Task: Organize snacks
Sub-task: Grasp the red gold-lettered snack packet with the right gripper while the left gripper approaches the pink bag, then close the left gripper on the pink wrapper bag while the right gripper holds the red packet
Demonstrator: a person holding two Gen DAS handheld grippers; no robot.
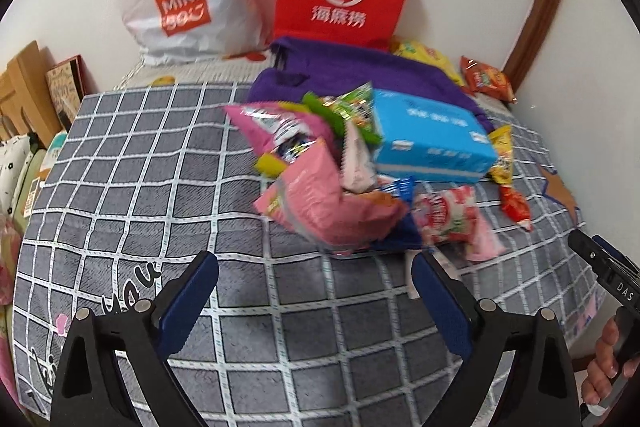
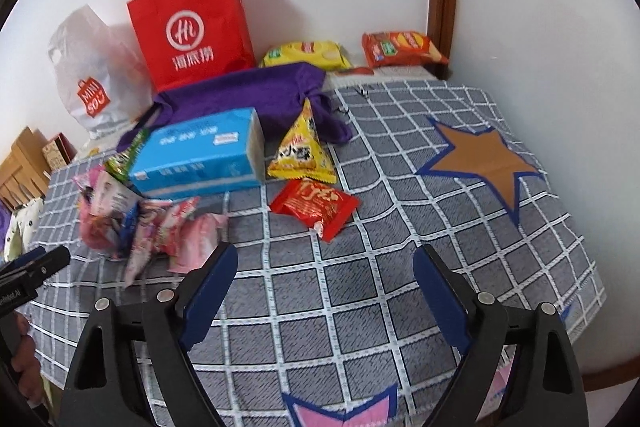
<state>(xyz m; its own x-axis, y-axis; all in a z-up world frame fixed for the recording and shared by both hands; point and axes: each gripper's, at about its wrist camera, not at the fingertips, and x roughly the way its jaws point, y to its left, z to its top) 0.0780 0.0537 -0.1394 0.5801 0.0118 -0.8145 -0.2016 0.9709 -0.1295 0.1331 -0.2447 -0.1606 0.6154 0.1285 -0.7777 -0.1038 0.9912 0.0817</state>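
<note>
Snacks point(image 1: 332, 203) lie in a jumbled heap on the bed point(image 1: 160, 155), nothing sorted yet, both hand-held grippers point(image 1: 316, 279) point(image 2: 324, 267) spread wide and empty.

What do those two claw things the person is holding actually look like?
Each gripper, left gripper and right gripper, has two black plastic arms with triangular cut-outs and round silver pins, ending in flat dark-blue fingers. The right one, seen from the side, shows white lettering "DAS". A bare hand grips its handle; no cables or sleeves are visible.
</note>
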